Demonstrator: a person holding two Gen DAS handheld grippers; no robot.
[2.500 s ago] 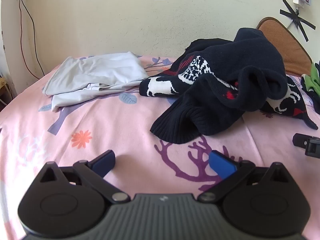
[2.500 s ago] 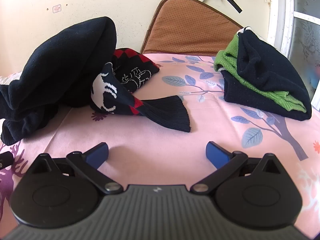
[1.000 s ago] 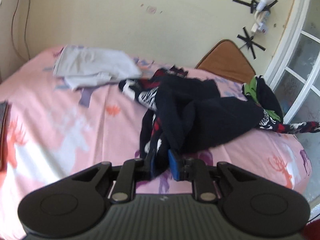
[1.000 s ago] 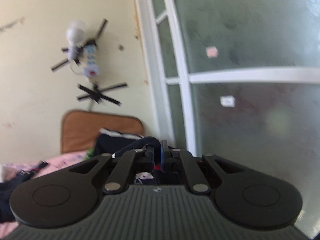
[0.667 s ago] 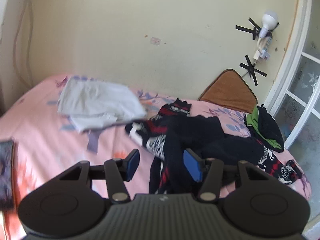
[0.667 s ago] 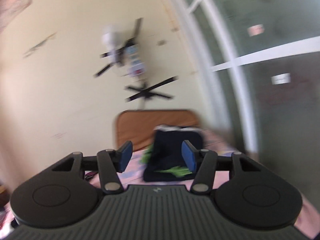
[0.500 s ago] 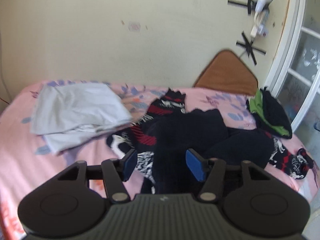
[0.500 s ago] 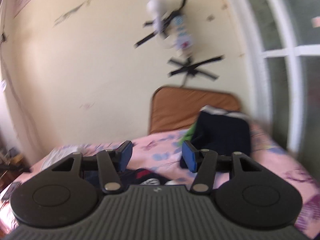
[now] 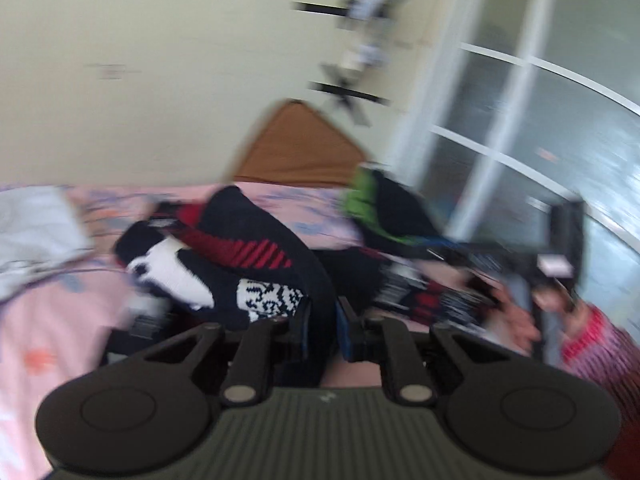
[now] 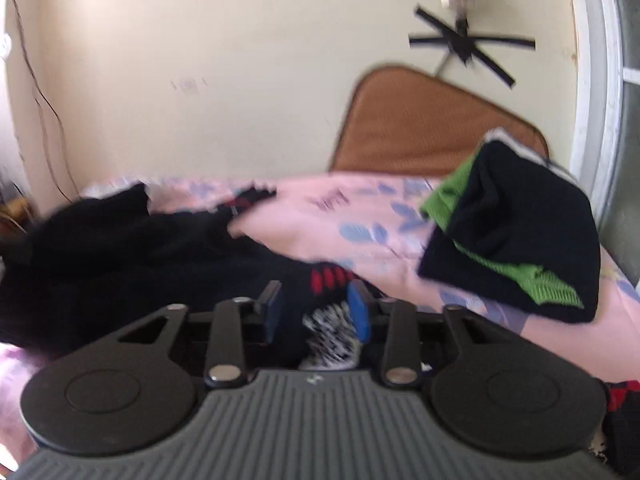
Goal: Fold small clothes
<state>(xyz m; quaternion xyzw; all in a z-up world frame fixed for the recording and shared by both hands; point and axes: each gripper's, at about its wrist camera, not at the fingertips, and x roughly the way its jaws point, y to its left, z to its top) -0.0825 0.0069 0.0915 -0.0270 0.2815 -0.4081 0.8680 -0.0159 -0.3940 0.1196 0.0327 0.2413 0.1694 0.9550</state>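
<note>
Left wrist: left gripper (image 9: 322, 330) just closed, pinching dark sweater (image 9: 256, 264); right gripper (image 10: 316, 314) half-closed around it.

Thick, matt dark navy knit sweater with red and white pattern (image 9: 256, 256); smooth pink printed cotton bedsheet (image 10: 344, 216); matt black plastic tongs (image 9: 322, 328) with blue rubbery pads (image 10: 358, 316).

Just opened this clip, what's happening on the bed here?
A person with a handheld gripper in each hand is starting on a dark knitted sweater with red and white pattern lying crumpled on the pink floral bedsheet. The left gripper has just closed onto a fold of it. The right gripper has been closing too, with the sweater's fabric between its jaws but not clearly pinched. A folded black and green garment and a grey one lie aside.
</note>
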